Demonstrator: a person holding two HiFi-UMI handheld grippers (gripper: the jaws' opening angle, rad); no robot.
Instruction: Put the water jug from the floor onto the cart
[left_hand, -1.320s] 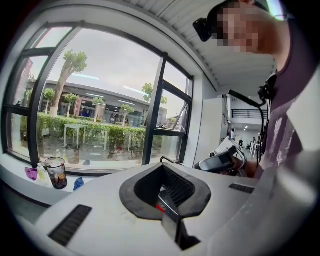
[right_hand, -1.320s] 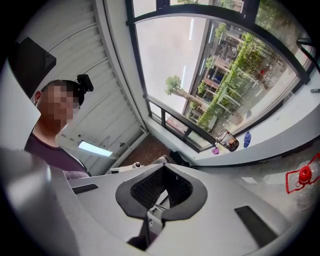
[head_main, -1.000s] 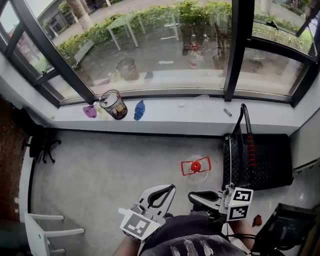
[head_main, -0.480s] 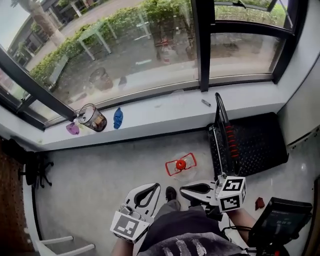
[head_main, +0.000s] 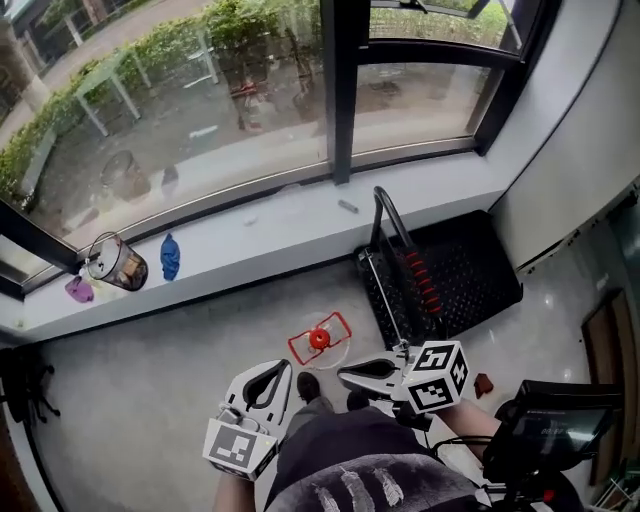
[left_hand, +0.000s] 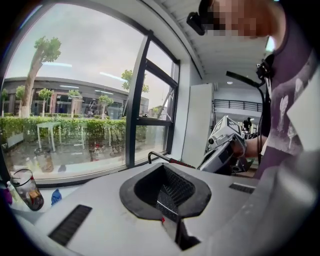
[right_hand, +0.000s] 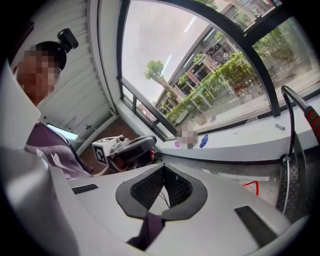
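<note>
Both tools hung low at six o'clock in the head view. The left gripper (head_main: 272, 372) and the right gripper (head_main: 350, 376) were each clenched tight on nothing, and each gripper's own view showed its pads pressed together with no object between them. The water jug (head_main: 320, 341), clear and red-capped, stood on the floor at twelve o'clock from the pair, just ahead and untouched. The cart (head_main: 478, 268), a black flat deck, lay at two o'clock from the jug, near but apart. Its handle (head_main: 420, 283) stood upright on the edge nearest the jug.

The step in hand looked like the approach. Both sets of jaws would have to open before arriving. A clear, rounded body probably offers poor purchase, so one gripper on the red top fitting and the other steadying the side seemed the safer plan. The lift would then need to swing round that upright handle, not through it.

The head view alone gave the whole jug and the whole deck. The left gripper view missed the jug entirely, though it offered a jar (left_hand: 26, 189) on the sill at eight o'clock and the other tool at three. The right gripper view caught only a corner of the jug's red frame (right_hand: 251, 187) at four o'clock.
</note>
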